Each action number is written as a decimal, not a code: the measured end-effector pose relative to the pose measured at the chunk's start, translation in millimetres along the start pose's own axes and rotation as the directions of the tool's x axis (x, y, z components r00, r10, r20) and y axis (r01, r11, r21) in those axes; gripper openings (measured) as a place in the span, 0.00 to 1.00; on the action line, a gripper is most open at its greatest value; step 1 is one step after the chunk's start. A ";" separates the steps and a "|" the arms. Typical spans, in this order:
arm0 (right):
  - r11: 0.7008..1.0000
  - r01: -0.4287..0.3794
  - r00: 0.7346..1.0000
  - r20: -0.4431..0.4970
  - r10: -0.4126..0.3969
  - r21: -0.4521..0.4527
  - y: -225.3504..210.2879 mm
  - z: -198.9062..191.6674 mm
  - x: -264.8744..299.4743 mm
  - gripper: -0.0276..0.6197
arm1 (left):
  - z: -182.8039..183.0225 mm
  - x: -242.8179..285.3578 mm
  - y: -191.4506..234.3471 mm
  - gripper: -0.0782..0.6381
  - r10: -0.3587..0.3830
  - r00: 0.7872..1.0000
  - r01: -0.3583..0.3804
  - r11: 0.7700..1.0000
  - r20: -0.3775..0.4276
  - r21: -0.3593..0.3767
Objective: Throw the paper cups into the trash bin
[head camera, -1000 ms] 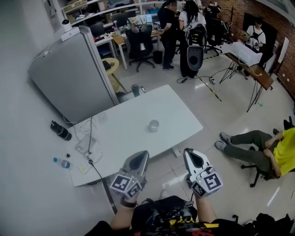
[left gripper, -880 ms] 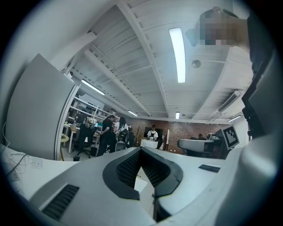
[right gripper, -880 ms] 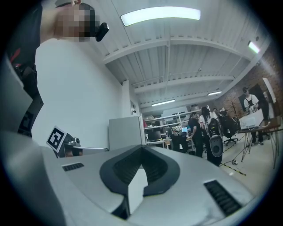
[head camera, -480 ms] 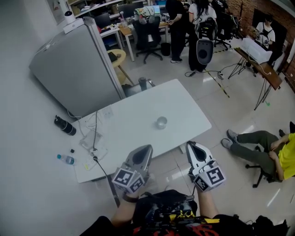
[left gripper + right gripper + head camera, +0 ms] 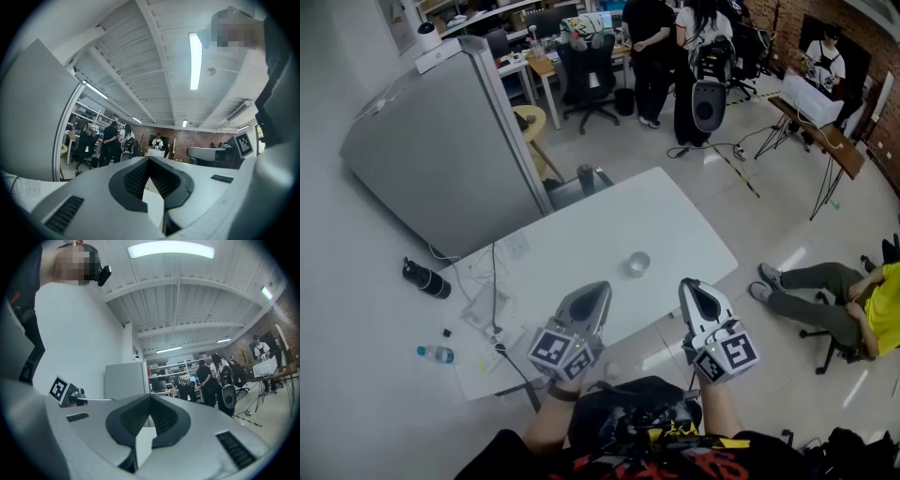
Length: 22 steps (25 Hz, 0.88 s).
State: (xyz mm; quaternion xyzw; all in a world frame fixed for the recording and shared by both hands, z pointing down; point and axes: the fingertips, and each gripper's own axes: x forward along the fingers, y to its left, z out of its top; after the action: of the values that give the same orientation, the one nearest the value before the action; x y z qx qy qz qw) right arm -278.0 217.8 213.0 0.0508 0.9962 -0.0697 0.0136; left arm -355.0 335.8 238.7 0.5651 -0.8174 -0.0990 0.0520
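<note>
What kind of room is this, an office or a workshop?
Probably a shared lab or studio office: cluttered desks with screens and a black swivel chair at the back, a black loudspeaker with cables on the floor nearby, and a red brick wall.

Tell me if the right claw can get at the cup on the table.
Probably yes: the cup stands alone on the table, with nothing between it and the right claw, whose shut jaws must open first.

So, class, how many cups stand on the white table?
1. The cup stands alone on the white table, right of its middle and toward its near edge. Any others may be hidden outside the view.
</note>
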 end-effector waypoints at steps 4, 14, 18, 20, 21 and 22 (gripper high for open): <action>0.999 0.040 0.999 -0.009 -0.040 -0.011 2.6 -5.4 17.4 0.05 | 0.0 10.7 24.6 0.11 -0.019 1.000 0.019 1.000 -0.008 -0.010; 1.000 -0.010 0.996 -0.087 0.008 -0.026 -2.2 -24.2 70.7 0.05 | -3.6 7.0 67.3 0.11 0.062 0.998 -0.061 0.995 0.013 -0.074; 0.995 -0.047 0.995 -0.096 0.038 -0.092 -5.7 -23.3 86.5 0.05 | 3.0 12.4 72.3 0.11 0.076 0.997 -0.074 0.995 0.027 -0.066; 0.991 -0.075 0.995 -0.081 0.066 -0.111 -4.3 -21.6 93.6 0.05 | 5.7 16.4 75.7 0.11 0.084 0.996 -0.083 0.995 0.032 -0.056; 0.989 -0.091 0.993 -0.080 0.083 -0.112 -3.3 -22.9 96.4 0.05 | 6.3 18.1 78.2 0.11 0.093 0.995 -0.091 0.994 0.033 -0.055; 0.988 -0.107 0.991 -0.086 0.098 -0.112 -2.7 -26.2 98.4 0.05 | 6.2 19.2 80.4 0.11 0.102 0.994 -0.100 0.993 0.034 -0.057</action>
State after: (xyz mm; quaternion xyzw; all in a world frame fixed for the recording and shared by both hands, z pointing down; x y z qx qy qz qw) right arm -376.6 228.6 235.9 0.1040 0.9943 -0.0084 -0.0197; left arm -436.5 345.9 249.9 0.5193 -0.8428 -0.1291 0.0576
